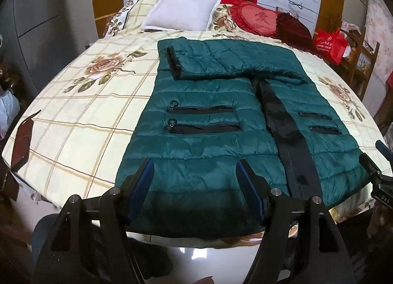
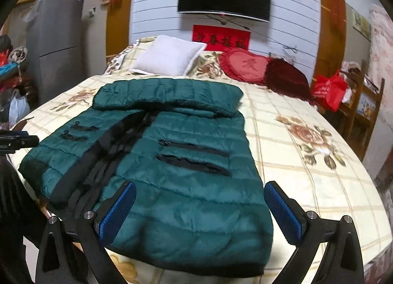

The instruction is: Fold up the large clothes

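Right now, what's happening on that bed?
A person is folding a dark green quilted puffer jacket laid front-up on the floral checked bedspread, with both sleeves already folded across the chest. The left claw and right claw are open at the hem nearest the person, one at each side, gripping nothing.

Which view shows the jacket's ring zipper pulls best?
The left wrist view: both ring pulls sit sharp at the pocket ends on the jacket, near the frame's middle. In the right wrist view that pocket pair lies far off to the left, small and dark, rings indistinct.
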Motion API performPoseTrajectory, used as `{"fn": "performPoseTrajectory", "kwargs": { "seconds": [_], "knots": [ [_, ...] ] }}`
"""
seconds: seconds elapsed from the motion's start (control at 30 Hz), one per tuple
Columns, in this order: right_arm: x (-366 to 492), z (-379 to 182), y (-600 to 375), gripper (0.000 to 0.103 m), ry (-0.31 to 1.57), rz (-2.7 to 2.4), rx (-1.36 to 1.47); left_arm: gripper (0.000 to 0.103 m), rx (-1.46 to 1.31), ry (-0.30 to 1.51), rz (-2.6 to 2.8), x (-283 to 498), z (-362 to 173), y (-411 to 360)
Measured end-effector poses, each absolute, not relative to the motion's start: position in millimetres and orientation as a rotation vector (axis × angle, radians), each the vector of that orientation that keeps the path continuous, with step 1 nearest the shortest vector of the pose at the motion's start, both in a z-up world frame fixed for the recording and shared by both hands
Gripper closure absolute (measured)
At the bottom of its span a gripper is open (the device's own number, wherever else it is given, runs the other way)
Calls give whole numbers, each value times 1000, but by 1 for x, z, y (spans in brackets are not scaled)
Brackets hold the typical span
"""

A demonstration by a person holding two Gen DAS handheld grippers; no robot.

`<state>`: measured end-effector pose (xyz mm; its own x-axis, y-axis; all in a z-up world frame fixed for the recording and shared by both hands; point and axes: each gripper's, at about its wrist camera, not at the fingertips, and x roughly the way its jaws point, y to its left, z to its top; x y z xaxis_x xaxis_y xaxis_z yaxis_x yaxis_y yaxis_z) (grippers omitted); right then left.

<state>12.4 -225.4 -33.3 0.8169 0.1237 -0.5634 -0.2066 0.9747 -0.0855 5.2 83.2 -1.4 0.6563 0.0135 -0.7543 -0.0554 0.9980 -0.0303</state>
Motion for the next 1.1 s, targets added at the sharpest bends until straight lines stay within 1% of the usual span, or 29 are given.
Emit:
{"fn": "performPoseTrajectory", "kwargs": {
  "seconds": [0.33, 0.5, 0.63, 0.8, 0.9, 0.93, 1.03, 1.1],
  "knots": [
    [23, -45, -269, 0, 656, 60, -9, 33, -60, 887, 55, 9, -14, 96],
    [23, -57, -281, 0, 713, 14, -26, 33, -77, 899, 78, 13, -23, 128],
    [20, -64, -289, 0, 759, 43, 19, 33, -115, 906, 112, 22, -36, 163],
    [26, -74, -290, 0, 789, 73, 47, 33, -205, 923, 98, 26, -56, 185],
    [31, -85, -298, 0, 843, 120, 139, 33, -260, 909, 44, 21, -67, 190],
    [30, -85, -302, 0, 825, 132, 171, 33, -276, 907, 23, 20, -69, 190],
    [29, -85, -306, 0, 813, 215, 250, 25, -263, 880, -3, 16, -69, 185],
    [28, -85, -307, 0, 798, 307, 329, 24, -259, 877, -37, 14, -69, 180]
  ]
}}
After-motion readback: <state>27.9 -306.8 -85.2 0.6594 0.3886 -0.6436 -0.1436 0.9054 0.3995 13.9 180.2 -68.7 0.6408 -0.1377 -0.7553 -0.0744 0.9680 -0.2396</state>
